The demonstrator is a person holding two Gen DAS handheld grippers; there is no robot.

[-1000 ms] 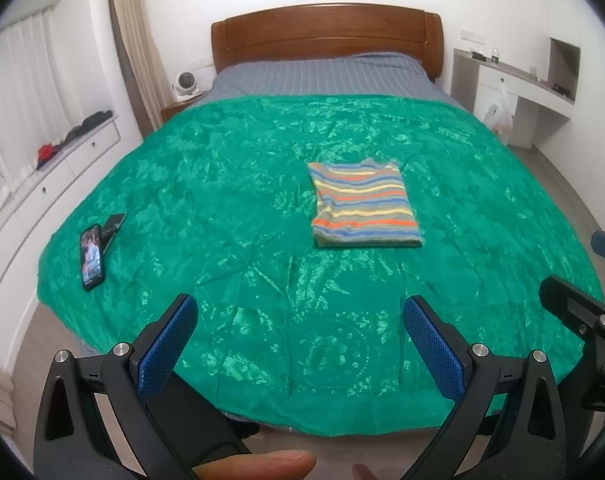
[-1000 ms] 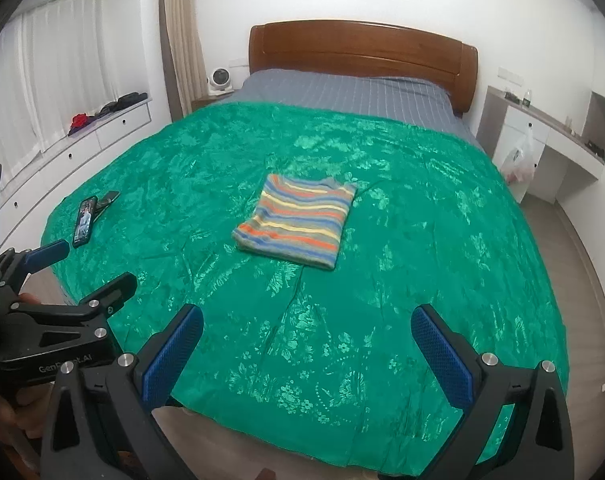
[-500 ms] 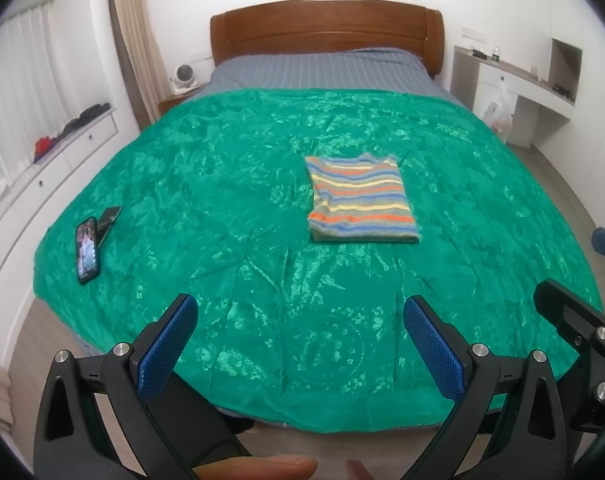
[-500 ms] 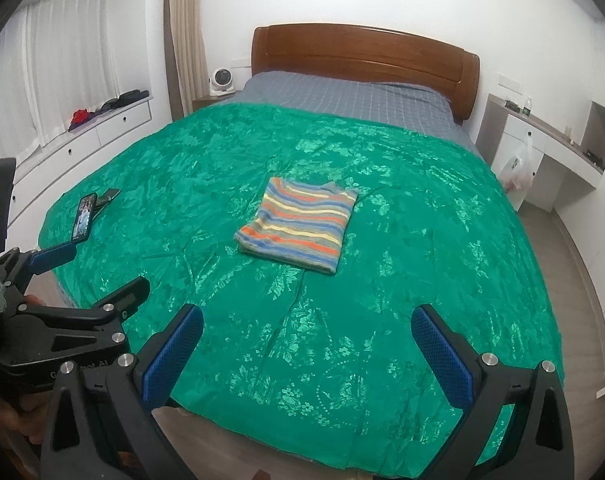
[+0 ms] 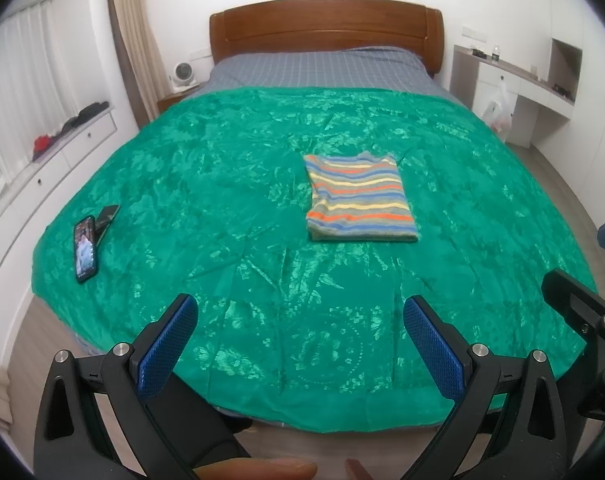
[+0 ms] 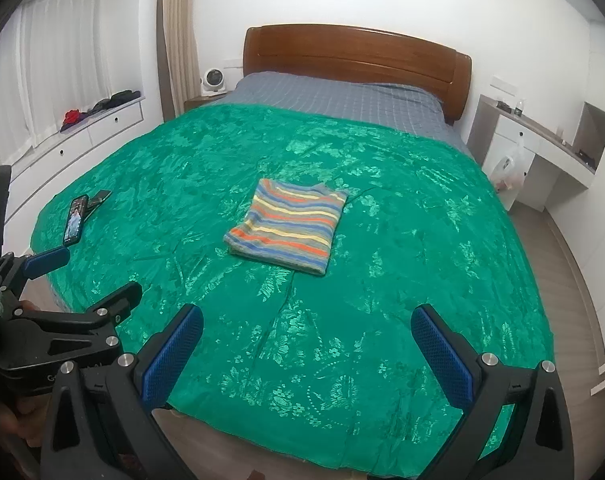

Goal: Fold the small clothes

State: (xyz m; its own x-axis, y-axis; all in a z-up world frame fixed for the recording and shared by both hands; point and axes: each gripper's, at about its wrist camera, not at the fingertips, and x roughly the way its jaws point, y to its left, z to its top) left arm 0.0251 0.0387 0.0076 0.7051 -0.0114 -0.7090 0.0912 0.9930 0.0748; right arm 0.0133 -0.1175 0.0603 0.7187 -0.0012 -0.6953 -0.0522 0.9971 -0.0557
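Note:
A striped garment [image 5: 360,198], folded into a neat rectangle, lies in the middle of the green bedspread [image 5: 230,168]; it also shows in the right wrist view [image 6: 288,226]. My left gripper [image 5: 300,340] is open and empty, held over the foot edge of the bed, well short of the garment. My right gripper [image 6: 306,346] is open and empty too, also over the foot edge. The left gripper also shows at the left of the right wrist view [image 6: 82,280].
A phone [image 5: 84,248] and a dark small object [image 5: 106,216] lie near the bed's left edge. White drawers [image 5: 42,168] run along the left wall. A desk [image 5: 518,80] with a plastic bag [image 5: 498,114] stands at the right. Wooden headboard [image 5: 326,28] at the back.
Both grippers have drawn back and risen a little from the bed, so the folded garment looks slightly farther. Both stay open. The garment has not moved.

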